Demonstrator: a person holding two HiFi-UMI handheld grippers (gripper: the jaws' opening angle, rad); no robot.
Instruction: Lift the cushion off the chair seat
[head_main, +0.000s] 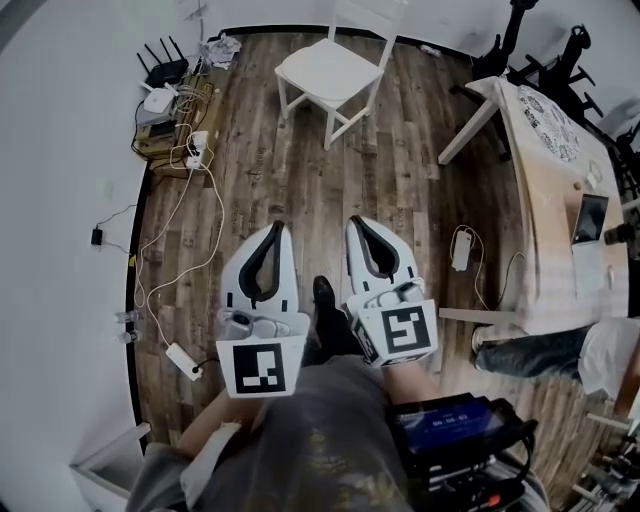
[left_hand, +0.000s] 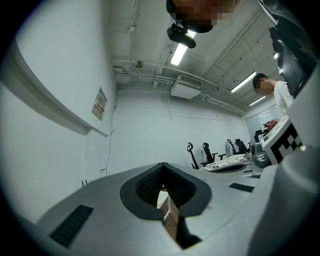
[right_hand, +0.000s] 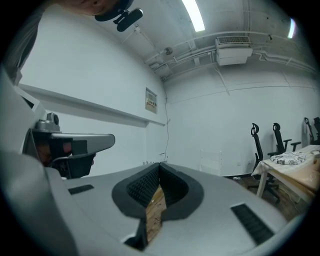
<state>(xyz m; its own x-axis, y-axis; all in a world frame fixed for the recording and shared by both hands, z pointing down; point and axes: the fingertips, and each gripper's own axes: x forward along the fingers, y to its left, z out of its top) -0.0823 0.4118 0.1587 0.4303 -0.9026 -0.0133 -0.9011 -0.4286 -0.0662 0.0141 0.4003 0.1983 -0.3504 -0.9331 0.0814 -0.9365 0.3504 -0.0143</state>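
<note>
A white chair (head_main: 330, 70) stands far ahead on the wood floor, with a white cushion (head_main: 322, 66) lying on its seat. Both grippers are held side by side, well short of it. My left gripper (head_main: 272, 232) has its jaws together at the tips and holds nothing. My right gripper (head_main: 358, 225) is likewise shut and empty. In the left gripper view the gripper (left_hand: 163, 165) shows only a sliver of floor behind its joined tips. In the right gripper view the gripper (right_hand: 160, 165) points toward the wall, and the chair (right_hand: 211, 161) stands faintly against that wall.
A wooden table (head_main: 545, 170) stands at the right with a tablet (head_main: 590, 218) on it, and a person (head_main: 560, 350) sits beside it. Cables and a power strip (head_main: 185, 355) run along the left wall. A white adapter (head_main: 462, 248) lies on the floor.
</note>
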